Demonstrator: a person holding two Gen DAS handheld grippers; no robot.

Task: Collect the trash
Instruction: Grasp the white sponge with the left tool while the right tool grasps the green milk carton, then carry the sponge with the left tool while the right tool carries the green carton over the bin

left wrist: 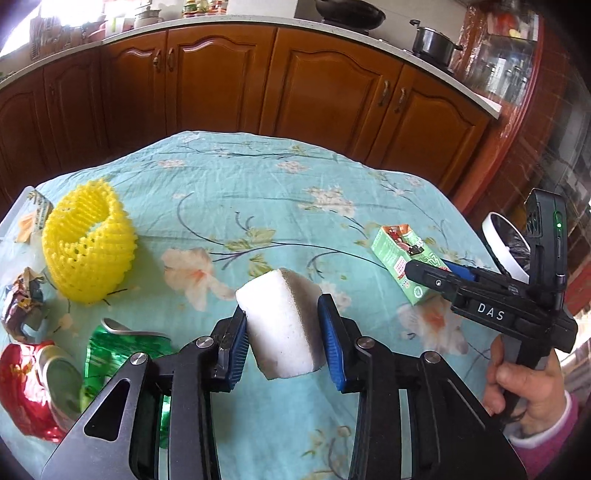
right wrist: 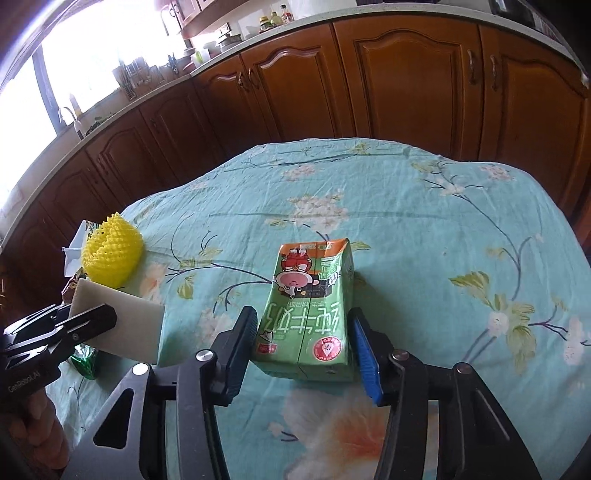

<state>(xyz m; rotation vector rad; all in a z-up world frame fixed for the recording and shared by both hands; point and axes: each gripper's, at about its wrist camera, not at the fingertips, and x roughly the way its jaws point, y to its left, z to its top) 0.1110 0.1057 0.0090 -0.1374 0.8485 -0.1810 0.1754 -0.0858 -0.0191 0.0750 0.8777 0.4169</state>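
Your left gripper (left wrist: 282,328) had its blue pads clamped on a white foam block (left wrist: 282,321) lifted above the table, while your right gripper (right wrist: 304,349) stood spread wide around a green milk carton (right wrist: 308,314) lying flat, its pads not pressing the sides. The floral teal tablecloth (left wrist: 258,192) covered the table before brown kitchen cabinets (left wrist: 221,81). A yellow foam net (left wrist: 86,245), a green can (left wrist: 110,350) and a red can (left wrist: 33,384) lay at your left.

A floral tablecloth (left wrist: 258,192) fronts wooden cabinets (left wrist: 221,81), a wok (left wrist: 351,14) and pot (left wrist: 434,42) on the counter.
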